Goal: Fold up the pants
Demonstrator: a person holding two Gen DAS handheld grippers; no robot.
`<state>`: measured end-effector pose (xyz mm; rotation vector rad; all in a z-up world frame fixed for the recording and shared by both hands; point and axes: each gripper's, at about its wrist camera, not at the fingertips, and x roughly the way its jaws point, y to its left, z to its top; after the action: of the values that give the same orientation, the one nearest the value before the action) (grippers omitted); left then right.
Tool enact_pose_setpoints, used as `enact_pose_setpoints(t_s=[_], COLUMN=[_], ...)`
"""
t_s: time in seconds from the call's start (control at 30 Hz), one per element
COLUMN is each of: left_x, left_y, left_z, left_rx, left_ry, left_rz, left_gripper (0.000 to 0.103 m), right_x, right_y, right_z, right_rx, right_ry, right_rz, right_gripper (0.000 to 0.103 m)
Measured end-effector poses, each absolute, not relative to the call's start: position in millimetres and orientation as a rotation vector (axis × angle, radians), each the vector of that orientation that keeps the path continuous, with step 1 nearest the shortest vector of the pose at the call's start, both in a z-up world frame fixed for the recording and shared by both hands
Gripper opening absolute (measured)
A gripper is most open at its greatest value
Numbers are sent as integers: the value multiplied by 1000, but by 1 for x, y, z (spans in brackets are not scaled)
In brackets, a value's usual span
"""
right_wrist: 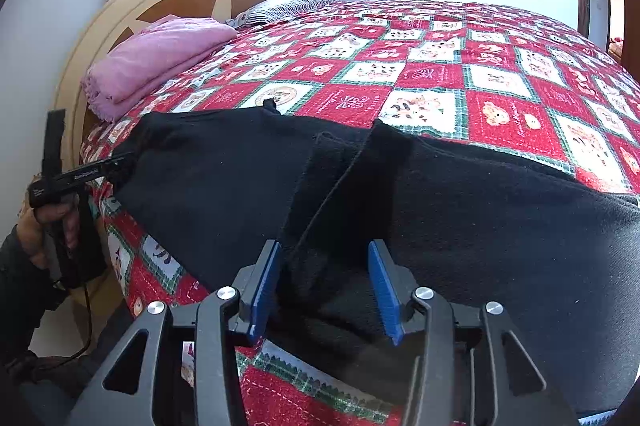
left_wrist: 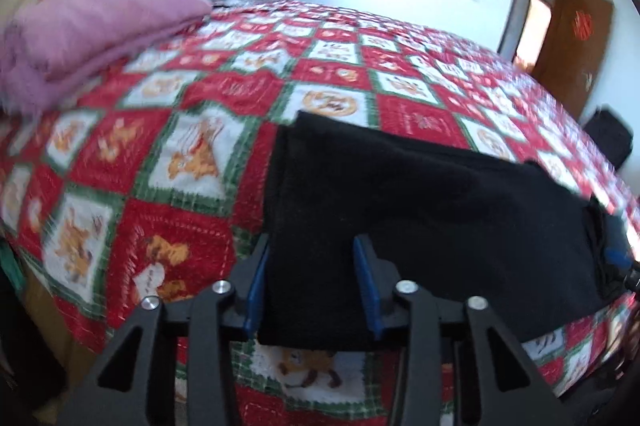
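Pants [right_wrist: 460, 226], black and fleecy, lie along the near edge of the red patchwork quilt [right_wrist: 440, 86], partly doubled over with seams bunched in the middle. You look to be between folds. Your left gripper [left_wrist: 314, 286] straddles one end of the fabric and your right gripper [right_wrist: 324, 290] the bunched middle, both with jaws apart and not pinching. Next, close on both edges squarely before lifting over.

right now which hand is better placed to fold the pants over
Left, likely: its gripper straddles the end edge of the black pants, ready to pinch. The right gripper sits mid-garment, over bunched fabric.
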<state>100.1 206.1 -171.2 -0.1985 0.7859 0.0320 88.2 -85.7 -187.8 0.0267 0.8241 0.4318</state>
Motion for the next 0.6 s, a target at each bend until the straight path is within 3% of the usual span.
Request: enact_pose_setpoints(t_s=[0.13, 0.17, 0.2, 0.23, 0.6], left_x=[99, 99, 98, 97, 76], left_y=[215, 217, 220, 220, 207], left_z=[-175, -174, -173, -170, -117], left_rx=[-261, -281, -314, -335, -357], left_ry=[774, 773, 772, 770, 642], left_rz=[-31, -54, -93, -120, -213], left_gripper=[46, 36, 18, 16, 15], right_x=[88, 87, 87, 87, 90], right_y=[-85, -85, -86, -87, -132], right_z=[-188, -188, -187, -186, -164], right_rx=[24, 23, 25, 33, 188], right_ry=[821, 821, 823, 825, 791], right_rz=[432, 431, 431, 432, 335], right_gripper=[47, 47, 47, 47, 48])
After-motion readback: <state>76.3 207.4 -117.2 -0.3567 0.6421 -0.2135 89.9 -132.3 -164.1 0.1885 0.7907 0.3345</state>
